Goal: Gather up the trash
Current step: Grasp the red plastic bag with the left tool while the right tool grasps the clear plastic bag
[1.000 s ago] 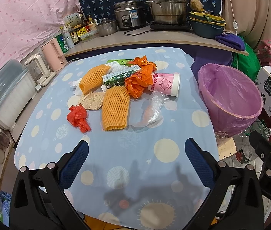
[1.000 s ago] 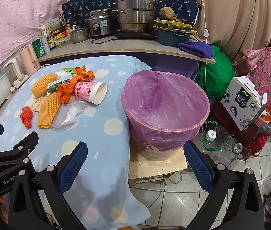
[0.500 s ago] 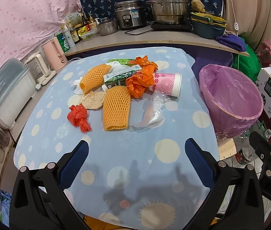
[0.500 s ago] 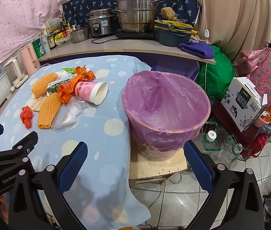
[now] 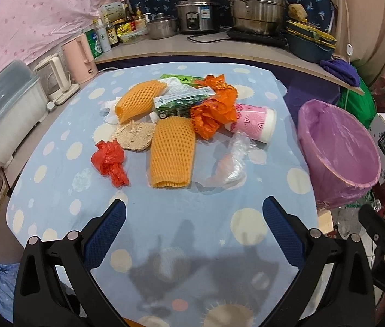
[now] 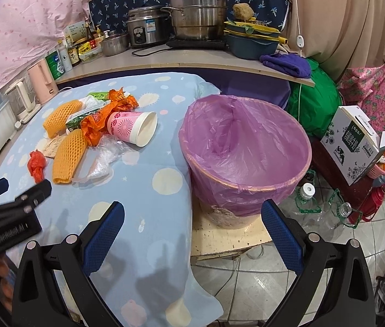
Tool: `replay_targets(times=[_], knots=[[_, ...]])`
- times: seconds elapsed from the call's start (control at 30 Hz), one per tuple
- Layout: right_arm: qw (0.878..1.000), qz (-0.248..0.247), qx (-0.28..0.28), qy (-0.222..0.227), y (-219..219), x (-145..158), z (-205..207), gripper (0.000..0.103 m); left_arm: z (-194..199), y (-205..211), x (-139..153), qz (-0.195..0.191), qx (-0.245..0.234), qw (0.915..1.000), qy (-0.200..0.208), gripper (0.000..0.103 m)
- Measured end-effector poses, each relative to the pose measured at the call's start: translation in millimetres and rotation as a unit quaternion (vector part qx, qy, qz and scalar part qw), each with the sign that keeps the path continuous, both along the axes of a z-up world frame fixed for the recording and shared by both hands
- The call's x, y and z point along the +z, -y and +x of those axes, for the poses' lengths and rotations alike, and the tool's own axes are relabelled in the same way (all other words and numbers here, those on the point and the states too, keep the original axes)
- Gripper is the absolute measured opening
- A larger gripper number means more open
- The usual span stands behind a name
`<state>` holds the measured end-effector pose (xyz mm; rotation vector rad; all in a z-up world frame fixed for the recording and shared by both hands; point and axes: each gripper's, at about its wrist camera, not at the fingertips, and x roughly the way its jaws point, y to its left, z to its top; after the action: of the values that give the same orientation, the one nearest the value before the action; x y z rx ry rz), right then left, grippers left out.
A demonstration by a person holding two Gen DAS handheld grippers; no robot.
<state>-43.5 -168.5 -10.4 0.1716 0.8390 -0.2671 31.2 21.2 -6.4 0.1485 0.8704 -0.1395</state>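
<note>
A pile of trash lies mid-table on the blue spotted cloth (image 5: 165, 218): two orange foam nets (image 5: 172, 155), a red plastic scrap (image 5: 109, 162), a crumpled orange bag (image 5: 214, 113), a green carton (image 5: 177, 105), a pink paper cup (image 5: 252, 125) on its side, and clear plastic film (image 5: 230, 163). A bin with a purple liner (image 6: 247, 152) stands right of the table. My left gripper (image 5: 192, 212) is open and empty, short of the near net. My right gripper (image 6: 191, 215) is open and empty, in front of the bin.
A counter (image 6: 165, 60) behind the table holds steel pots, a rice cooker, bottles and bowls. Kettles (image 5: 56, 79) and a plastic container stand at the left. A milk carton box (image 6: 356, 150) and empty bottles sit on the tiled floor right of the bin.
My left gripper has moved forward toward the trash pile, which looks closer. The right gripper has barely moved. Both stay open.
</note>
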Motion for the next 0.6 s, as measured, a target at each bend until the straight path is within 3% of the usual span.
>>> replay_targets(times=[0.27,0.6], knots=[[1.000,0.005,0.004,-0.006,-2.7,-10.7,31.3,0.096,63.3,-68.0,-24.3,-0.017,0.088,0.9959,-0.010,0.096],[0.999,0.014,0.037,-0.015,-27.3,-27.4,81.9,0.094,125.7,-120.0,-59.9,-0.026,0.120,0.9921,-0.024,0.096]])
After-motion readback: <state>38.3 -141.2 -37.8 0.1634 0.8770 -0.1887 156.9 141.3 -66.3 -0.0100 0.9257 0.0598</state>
